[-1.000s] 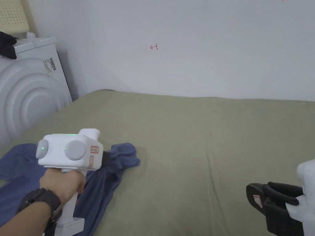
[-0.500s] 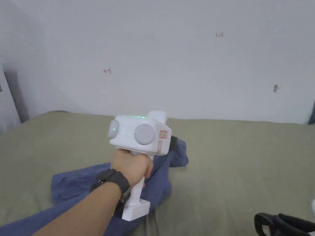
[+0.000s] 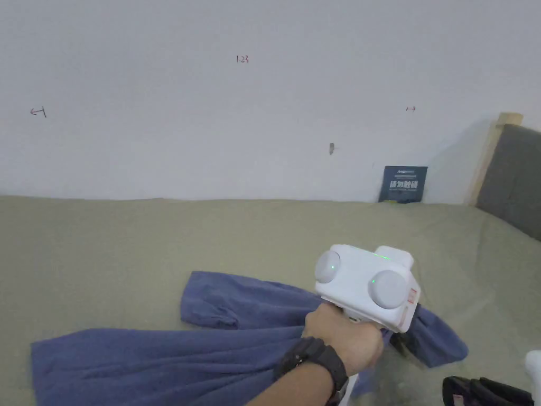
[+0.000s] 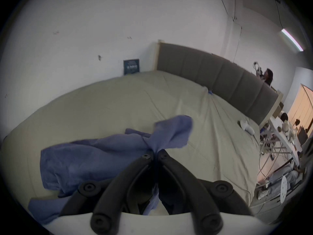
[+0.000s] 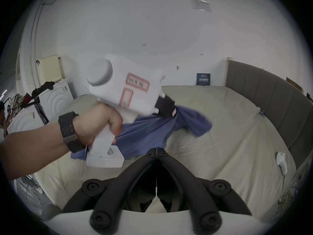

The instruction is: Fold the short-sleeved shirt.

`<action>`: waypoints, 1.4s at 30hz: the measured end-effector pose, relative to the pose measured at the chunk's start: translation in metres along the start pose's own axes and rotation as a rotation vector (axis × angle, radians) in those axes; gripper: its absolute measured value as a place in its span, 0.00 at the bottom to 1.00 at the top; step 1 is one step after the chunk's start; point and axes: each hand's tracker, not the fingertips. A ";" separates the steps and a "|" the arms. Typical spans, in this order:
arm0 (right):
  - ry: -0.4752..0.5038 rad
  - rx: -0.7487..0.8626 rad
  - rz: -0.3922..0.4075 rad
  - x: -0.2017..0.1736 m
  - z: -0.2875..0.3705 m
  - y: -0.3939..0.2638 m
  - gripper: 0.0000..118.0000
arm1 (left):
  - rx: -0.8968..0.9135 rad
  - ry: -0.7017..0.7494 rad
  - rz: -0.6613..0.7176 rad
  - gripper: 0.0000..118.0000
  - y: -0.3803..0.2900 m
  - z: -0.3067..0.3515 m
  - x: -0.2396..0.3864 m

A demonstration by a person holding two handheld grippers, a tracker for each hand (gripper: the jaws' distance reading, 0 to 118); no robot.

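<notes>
A person's left hand [image 3: 343, 338], dark watch [image 3: 317, 362] at the wrist, holds the white left gripper [image 4: 155, 151] over a bed [image 3: 158, 238] w/ an olive-green sheet, its two black jaws clamped tight on a bunched part of the blue short-sleeved shirt [image 3: 174, 359]. In the left gripper view the cloth is pinched right at the jaw tips, a loose flap fanning out beyond them toward the grey headboard [image 4: 220, 72]; more fabric hangs between the jaws nearer the camera. Rest of the shirt trails back to the left across the sheet in the head view, crumpled, partly lifted near the grip, one rolled edge lying on the bed approx. mid-frame.

Right gripper [image 5: 156, 152] sits low at the near edge of the bed, jaws closed together w/ nothing between them; in its own view the tips meet just short of the shirt's near hem, not touching it. In the head view its black jaws show at the bottom right corner, apart from the shirt.

Background: white wall [image 3: 264, 105] w/ small red marks, a dark blue sign [image 3: 404, 184] propped at the far edge of the bed beside the headboard. A small white object [image 5: 282, 162] lies on the sheet well to the right. White washing machines [image 5: 55, 99] stand off the bed's left side in the right gripper view.
</notes>
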 end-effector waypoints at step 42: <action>0.043 0.006 0.059 -0.051 -0.062 0.014 0.00 | 0.048 0.595 0.581 0.00 -0.251 0.285 -0.321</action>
